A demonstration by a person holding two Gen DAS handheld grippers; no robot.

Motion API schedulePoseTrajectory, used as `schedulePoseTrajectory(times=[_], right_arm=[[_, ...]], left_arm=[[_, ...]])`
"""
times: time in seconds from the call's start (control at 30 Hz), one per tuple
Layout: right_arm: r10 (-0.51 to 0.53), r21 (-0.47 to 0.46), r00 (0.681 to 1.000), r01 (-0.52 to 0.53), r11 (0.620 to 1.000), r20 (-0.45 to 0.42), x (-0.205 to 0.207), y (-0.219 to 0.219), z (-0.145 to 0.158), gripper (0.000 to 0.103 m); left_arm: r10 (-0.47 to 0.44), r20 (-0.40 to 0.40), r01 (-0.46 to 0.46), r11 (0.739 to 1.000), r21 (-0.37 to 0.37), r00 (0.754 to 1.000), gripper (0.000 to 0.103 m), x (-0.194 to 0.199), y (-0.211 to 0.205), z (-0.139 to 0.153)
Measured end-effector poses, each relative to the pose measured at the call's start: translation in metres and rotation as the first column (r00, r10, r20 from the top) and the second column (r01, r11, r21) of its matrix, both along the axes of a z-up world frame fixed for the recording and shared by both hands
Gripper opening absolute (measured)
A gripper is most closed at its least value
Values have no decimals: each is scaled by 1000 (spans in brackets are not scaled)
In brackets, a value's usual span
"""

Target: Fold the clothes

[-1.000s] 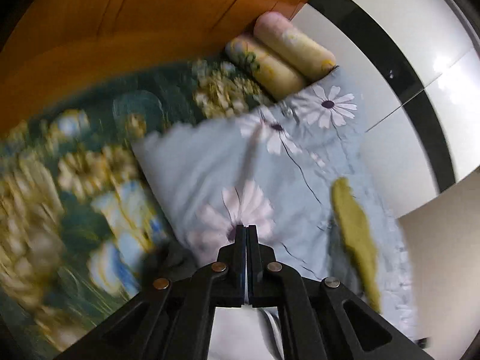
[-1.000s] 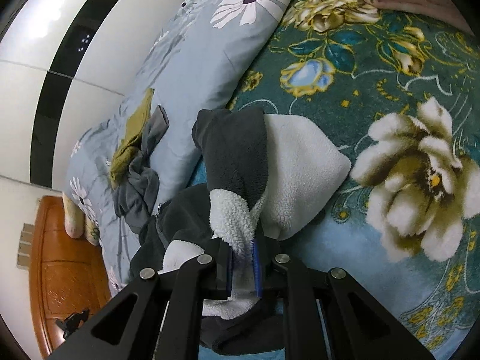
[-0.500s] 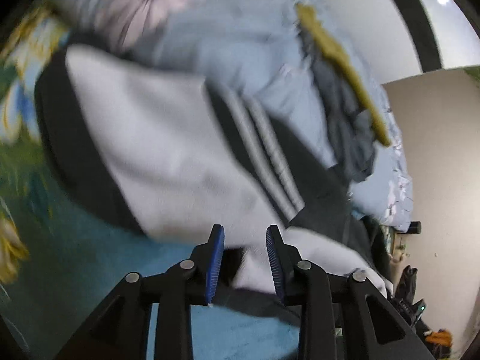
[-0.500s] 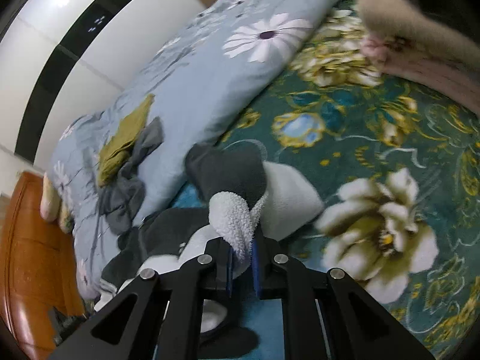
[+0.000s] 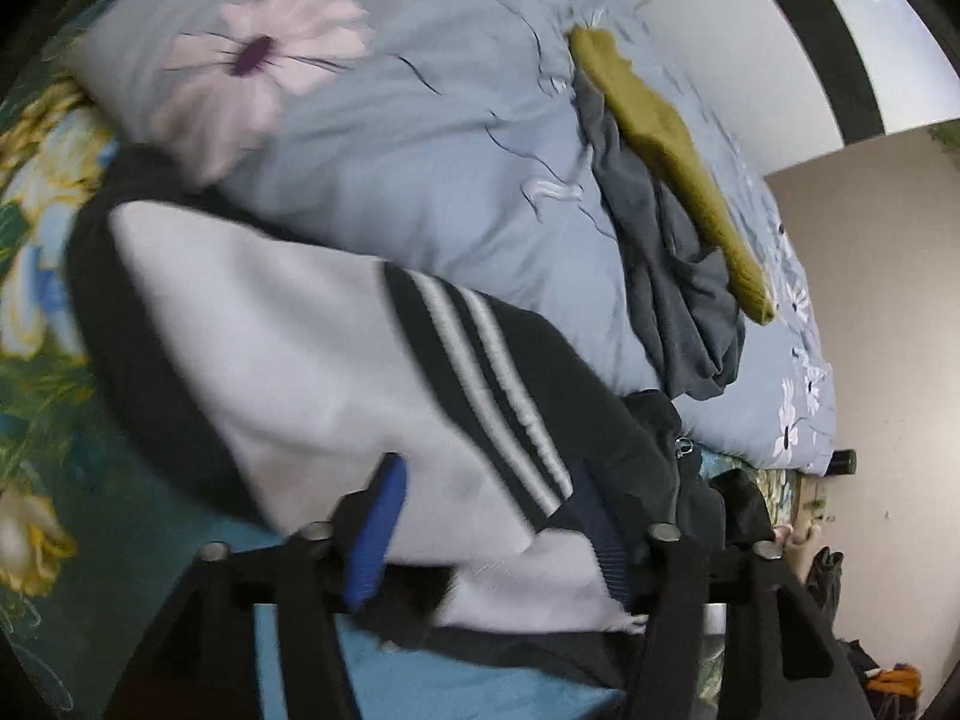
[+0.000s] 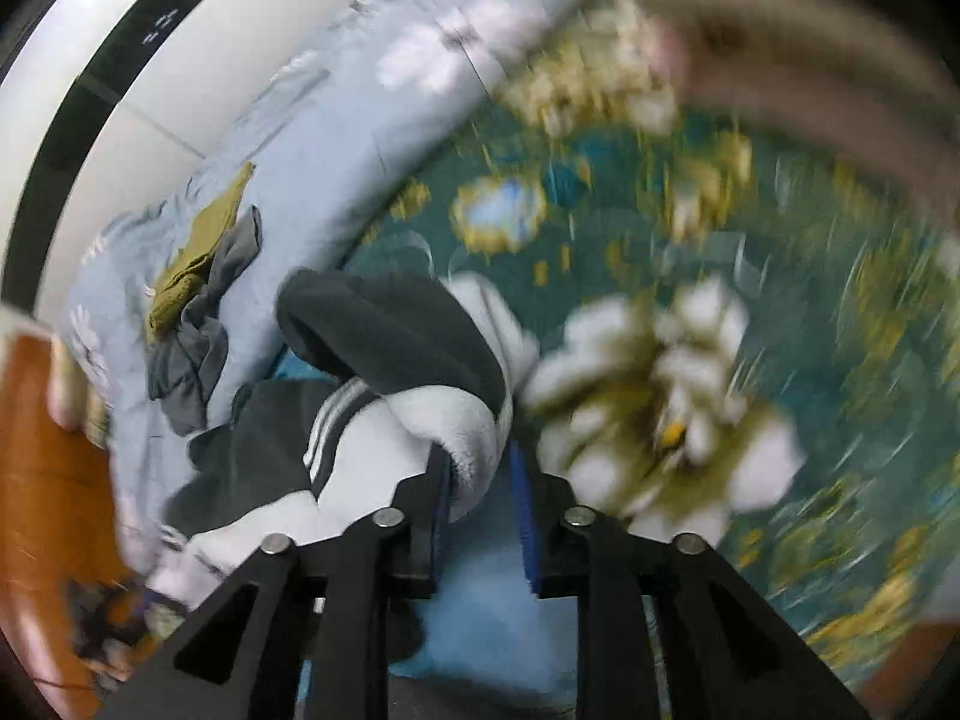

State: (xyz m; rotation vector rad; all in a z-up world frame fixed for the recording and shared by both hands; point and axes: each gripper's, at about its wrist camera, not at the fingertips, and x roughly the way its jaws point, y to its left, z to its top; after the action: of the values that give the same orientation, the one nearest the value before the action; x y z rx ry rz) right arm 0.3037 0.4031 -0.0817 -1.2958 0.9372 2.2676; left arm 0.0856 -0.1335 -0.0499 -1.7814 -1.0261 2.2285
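A dark grey fleece garment with white lining and white stripes (image 5: 336,360) lies on the green floral bedspread (image 5: 42,408). My left gripper (image 5: 486,516) is open, its jaws straddling the garment's white and striped edge. In the right wrist view the same garment (image 6: 384,360) is bunched in a fold. My right gripper (image 6: 480,498) is open, with the white fleece roll lying loose between the jaws, against the left one.
A light blue floral duvet (image 5: 420,138) lies behind the garment, with an olive cloth (image 5: 666,138) and a grey cloth (image 5: 666,276) on it. A white and black wall panel (image 5: 840,30) is beyond. A wooden headboard (image 6: 42,480) is at the left.
My left gripper opened wide and moved onto the garment's striped edge. My right gripper opened and let go of the white fleece fold; its view swung fast and is blurred.
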Motion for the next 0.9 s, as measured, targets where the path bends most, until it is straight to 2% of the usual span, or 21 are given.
schedulePoseTrajectory(times=[0.07, 0.1, 0.13, 0.2, 0.27, 0.33, 0.37, 0.4, 0.43, 0.5, 0.57, 0.63, 0.7, 0.8, 0.83, 0.87, 0.9], right_arm=[[86, 59, 996, -85, 995, -24, -29, -12, 16, 49], [146, 97, 989, -142, 985, -31, -50, -20, 20, 65], [191, 130, 981, -186, 974, -30, -67, -27, 21, 70], [263, 184, 964, -264, 947, 30, -103, -37, 10, 70], [302, 191, 943, -325, 926, 141, -133, -42, -13, 70], [306, 169, 929, -342, 924, 209, -148, -42, -35, 70], [294, 165, 928, -335, 928, 229, -149, -40, -42, 65], [267, 167, 933, -311, 936, 240, -144, -34, -45, 34], [246, 164, 940, -288, 943, 237, -138, -27, -45, 7], [179, 131, 971, -200, 971, 159, -118, -6, -36, 7], [55, 148, 996, -66, 987, 74, -84, 24, -15, 7], [-65, 186, 997, 58, 981, 33, -53, 49, -2, 7], [-197, 187, 979, 185, 965, 50, -17, 79, -4, 7], [-217, 98, 968, 205, 974, 124, 15, 99, -28, 9], [-205, 106, 968, 191, 976, 141, 21, 96, -30, 9], [-194, 128, 968, 174, 976, 157, 25, 92, -29, 13], [-182, 150, 968, 157, 976, 173, 29, 88, -28, 27]], left_arm=[[27, 29, -28, 1000, 13, 999, 63, -21, 15, -9], [52, 44, -52, 999, 4, 998, 63, -29, 23, -12], [81, 66, -81, 997, -7, 995, 63, -37, 30, -17], [136, 121, -135, 991, -23, 983, 63, -52, 43, -27], [165, 171, -163, 986, -23, 971, 63, -59, 53, -36], [160, 217, -153, 987, -49, 963, 63, -62, 63, -44], [157, 235, -145, 987, -65, 959, 63, -62, 67, -47], [155, 246, -140, 987, -78, 957, 63, -62, 68, -51], [153, 256, -133, 987, -91, 954, 63, -61, 70, -54], [153, 266, -133, 987, -93, 952, 63, -59, 69, -59], [156, 271, -139, 987, -81, 950, 63, -55, 65, -64], [159, 273, -145, 987, -69, 949, 63, -50, 61, -68], [156, 269, -144, 987, -66, 950, 63, -47, 60, -71], [144, 258, -131, 989, -70, 955, 63, -43, 61, -72], [140, 252, -127, 990, -68, 957, 63, -41, 60, -72], [136, 246, -123, 990, -66, 960, 63, -39, 60, -71], [132, 240, -120, 991, -64, 962, 63, -38, 59, -71]])
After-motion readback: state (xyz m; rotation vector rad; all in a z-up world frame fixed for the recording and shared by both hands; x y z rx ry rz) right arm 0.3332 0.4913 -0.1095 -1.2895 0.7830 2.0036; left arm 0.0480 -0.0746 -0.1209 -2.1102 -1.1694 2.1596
